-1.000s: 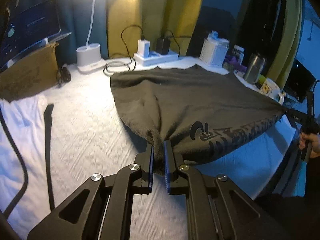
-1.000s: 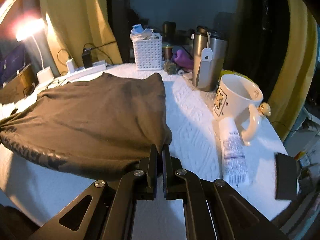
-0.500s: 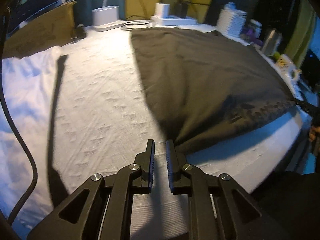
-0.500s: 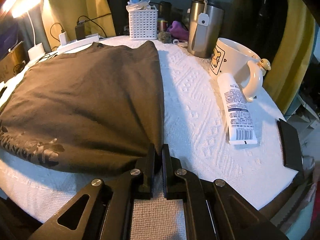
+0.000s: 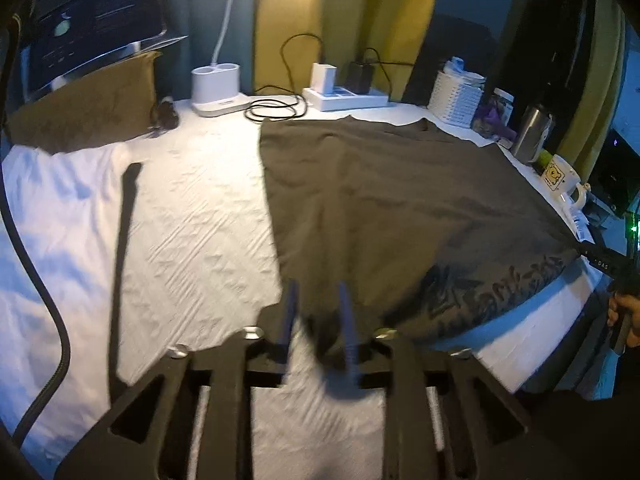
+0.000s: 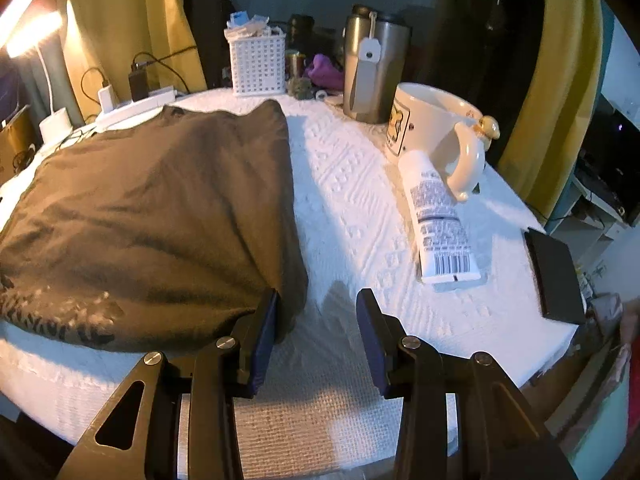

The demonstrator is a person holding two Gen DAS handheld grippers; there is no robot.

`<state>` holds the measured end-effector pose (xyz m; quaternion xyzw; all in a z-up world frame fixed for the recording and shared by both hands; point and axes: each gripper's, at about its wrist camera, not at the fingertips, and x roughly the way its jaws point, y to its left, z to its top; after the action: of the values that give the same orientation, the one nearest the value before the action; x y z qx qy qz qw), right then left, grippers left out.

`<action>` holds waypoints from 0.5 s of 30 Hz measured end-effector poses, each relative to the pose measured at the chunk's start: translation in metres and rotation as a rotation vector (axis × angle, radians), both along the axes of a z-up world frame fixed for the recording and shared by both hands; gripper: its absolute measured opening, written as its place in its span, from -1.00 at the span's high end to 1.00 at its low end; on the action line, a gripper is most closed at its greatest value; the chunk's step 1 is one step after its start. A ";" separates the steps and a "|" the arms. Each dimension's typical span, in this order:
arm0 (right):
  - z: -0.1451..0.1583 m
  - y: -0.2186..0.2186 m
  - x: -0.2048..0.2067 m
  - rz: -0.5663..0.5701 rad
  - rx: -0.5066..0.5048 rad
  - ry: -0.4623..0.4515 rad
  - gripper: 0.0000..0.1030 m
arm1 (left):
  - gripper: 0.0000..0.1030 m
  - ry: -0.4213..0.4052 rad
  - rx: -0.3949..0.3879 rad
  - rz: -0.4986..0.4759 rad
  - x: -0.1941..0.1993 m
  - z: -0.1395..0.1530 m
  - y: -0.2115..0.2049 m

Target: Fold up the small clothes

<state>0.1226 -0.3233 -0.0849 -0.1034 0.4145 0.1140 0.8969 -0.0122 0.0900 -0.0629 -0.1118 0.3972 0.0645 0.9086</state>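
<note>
A dark brown T-shirt (image 5: 392,200) with black print lies folded flat on the white cloth-covered table (image 5: 192,216). It also shows in the right wrist view (image 6: 152,216). My left gripper (image 5: 318,320) is open, blurred by motion, with its fingers over the shirt's near left corner. My right gripper (image 6: 318,312) is open and empty; its left finger (image 6: 266,332) touches the shirt's near right corner, the right finger stands over bare cloth.
A mug (image 6: 436,128), a white tube (image 6: 440,220), a steel tumbler (image 6: 374,68), a white basket (image 6: 258,64) and a black pad (image 6: 556,276) stand right of the shirt. A power strip (image 5: 344,96), cables and lamp base (image 5: 216,92) line the back. A black strap (image 5: 124,256) lies left.
Both grippers have let go of the shirt's near corners and opened. The shirt has dropped flat onto the table. The left gripper is still moving.
</note>
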 end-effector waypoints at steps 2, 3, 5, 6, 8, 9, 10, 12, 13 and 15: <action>0.006 0.002 0.000 0.002 0.009 -0.015 0.18 | 0.12 0.000 -0.007 -0.016 0.010 -0.002 -0.007; 0.009 0.004 -0.001 0.007 0.013 -0.021 0.18 | 0.10 0.003 -0.007 -0.024 0.014 -0.003 -0.010; 0.013 0.007 0.001 0.014 0.019 -0.029 0.18 | 0.09 0.021 -0.004 -0.033 0.023 -0.006 -0.016; 0.014 0.009 0.002 0.020 0.022 -0.029 0.18 | 0.09 0.028 -0.004 -0.038 0.027 -0.009 -0.018; 0.015 0.015 0.005 0.033 0.030 -0.026 0.18 | 0.09 0.045 -0.004 -0.045 0.033 -0.014 -0.021; 0.014 0.018 0.006 0.040 0.033 -0.023 0.18 | 0.09 0.056 0.000 -0.046 0.037 -0.018 -0.022; 0.013 0.022 0.008 0.051 0.035 -0.019 0.18 | 0.09 0.076 0.008 -0.040 0.040 -0.023 -0.022; 0.010 0.028 0.011 0.066 0.033 -0.012 0.18 | 0.09 0.131 0.030 -0.018 0.046 -0.036 -0.019; 0.006 0.031 0.013 0.068 0.027 -0.008 0.18 | 0.09 0.145 0.031 -0.010 0.047 -0.040 -0.017; -0.001 0.033 0.018 0.066 0.020 0.007 0.18 | 0.09 0.130 0.031 -0.014 0.044 -0.042 -0.015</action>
<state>0.1404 -0.2904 -0.0855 -0.1079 0.4129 0.1479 0.8922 0.0316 0.0751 -0.1047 -0.0906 0.4553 0.0713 0.8828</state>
